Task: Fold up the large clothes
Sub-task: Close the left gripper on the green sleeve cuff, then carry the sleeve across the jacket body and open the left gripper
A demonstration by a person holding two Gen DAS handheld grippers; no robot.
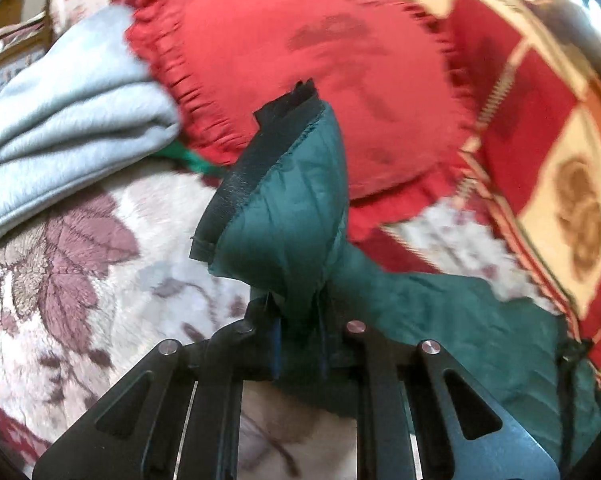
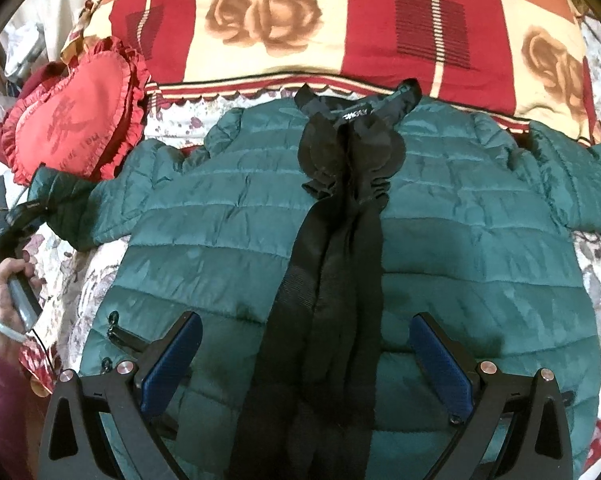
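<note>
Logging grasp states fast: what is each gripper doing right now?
Left gripper: shut on the green jacket's sleeve cuff.
Right gripper: open, holding nothing, above the green jacket.

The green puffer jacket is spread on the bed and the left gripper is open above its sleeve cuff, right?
Not quite: the left gripper is shut on the sleeve cuff, as the left wrist view shows. The green puffer jacket is indeed spread on the bed.

Dark red Chinese character on heart cushion (image 2: 74,122), small lettering beneath too blurred to read. White label print at jacket (image 2: 340,216) collar likewise unreadable.
</note>
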